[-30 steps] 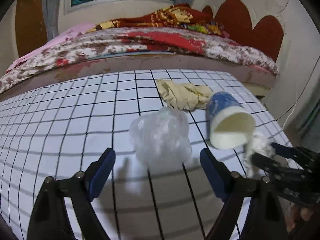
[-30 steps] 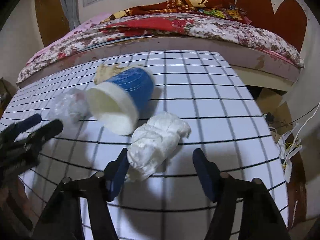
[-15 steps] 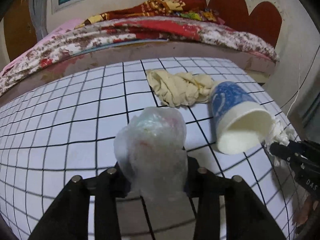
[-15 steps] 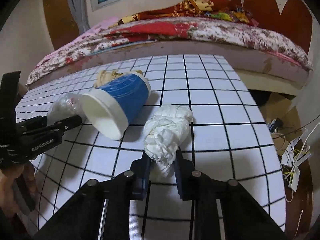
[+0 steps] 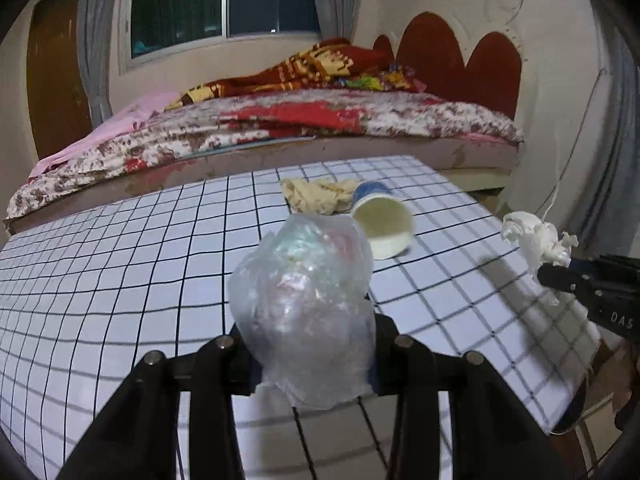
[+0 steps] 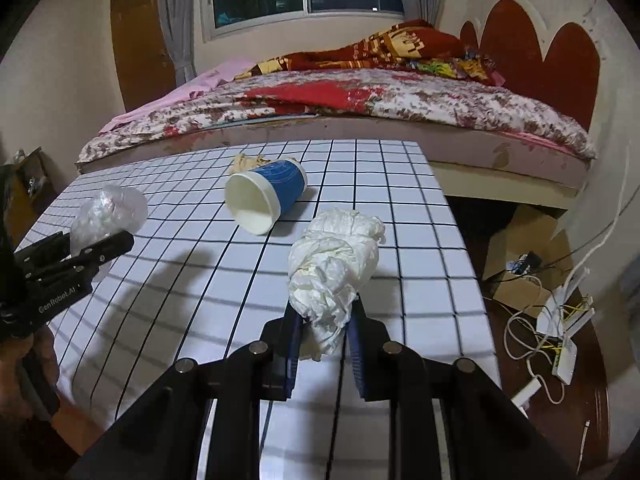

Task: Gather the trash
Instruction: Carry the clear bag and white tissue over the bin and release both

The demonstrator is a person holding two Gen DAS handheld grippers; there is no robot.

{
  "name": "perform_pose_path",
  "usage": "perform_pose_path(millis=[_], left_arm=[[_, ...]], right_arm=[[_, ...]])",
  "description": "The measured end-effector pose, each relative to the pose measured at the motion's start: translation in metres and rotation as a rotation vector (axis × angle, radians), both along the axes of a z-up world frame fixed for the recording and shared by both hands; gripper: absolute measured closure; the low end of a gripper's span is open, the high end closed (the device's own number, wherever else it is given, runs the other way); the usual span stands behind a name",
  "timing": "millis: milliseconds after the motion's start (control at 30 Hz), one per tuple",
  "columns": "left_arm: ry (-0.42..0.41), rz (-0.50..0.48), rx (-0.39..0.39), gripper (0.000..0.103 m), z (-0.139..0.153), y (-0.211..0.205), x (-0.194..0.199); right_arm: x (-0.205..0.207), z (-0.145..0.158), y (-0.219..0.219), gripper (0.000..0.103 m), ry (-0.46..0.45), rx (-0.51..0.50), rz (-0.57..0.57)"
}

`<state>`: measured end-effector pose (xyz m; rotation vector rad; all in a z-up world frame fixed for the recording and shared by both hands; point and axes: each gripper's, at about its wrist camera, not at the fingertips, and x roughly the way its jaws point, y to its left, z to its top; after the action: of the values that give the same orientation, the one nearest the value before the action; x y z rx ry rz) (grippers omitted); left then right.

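The left tool [image 5: 312,364] is clamped on a crumpled clear plastic bag [image 5: 304,304], and the right tool [image 6: 324,344] is clamped on a wad of white tissue [image 6: 332,268]. A second ago both tools stood wide open with these pieces lying on the gridded worktop [image 6: 420,216] between their fingers; half a second ago the jaws had already closed on them. Now both pieces are lifted clear of the worktop, their shadows falling on the grid below, and the view has pulled back so that more of the bed [image 5: 360,120] and the window [image 5: 224,4] shows.

Left on the worktop, far from the tools, a blue paper cup [image 6: 268,196] lies on its side with its white mouth toward the near edge. Just behind it, touching it, is a crumpled beige napkin [image 5: 316,194]. In the right wrist view the left tool appears at the left edge with the bag in its tip.
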<state>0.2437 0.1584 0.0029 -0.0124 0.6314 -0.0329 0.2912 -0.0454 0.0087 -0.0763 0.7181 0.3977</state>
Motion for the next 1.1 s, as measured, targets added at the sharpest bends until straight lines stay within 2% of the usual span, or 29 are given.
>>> perform_pose_path(millis=[233,367,533,800,1100], left_arm=[[-0.028,-0.034,-0.022,0.063,0.015,-0.024,-0.041],[-0.030,-0.058,-0.027,0.063,0.014,-0.044,-0.057],[-0.026,-0.088,-0.028,0.063,0.009,-0.069,-0.073],[-0.027,-0.153,-0.019,0.063,0.010,-0.107,-0.086],[-0.041,-0.228,-0.010,0.064,0.016,-0.144,-0.094]], right_arm=[[-0.055,0.018,-0.034,0.080,-0.046,0.018,-0.010],[-0.076,0.014,-0.053,0.080,-0.057,0.038,-0.042],[-0.093,0.007,-0.070,0.080,-0.043,0.047,-0.064],[-0.111,0.017,-0.108,0.080,-0.079,0.063,-0.117],[-0.126,0.010,-0.136,0.080,-0.079,0.010,-0.175]])
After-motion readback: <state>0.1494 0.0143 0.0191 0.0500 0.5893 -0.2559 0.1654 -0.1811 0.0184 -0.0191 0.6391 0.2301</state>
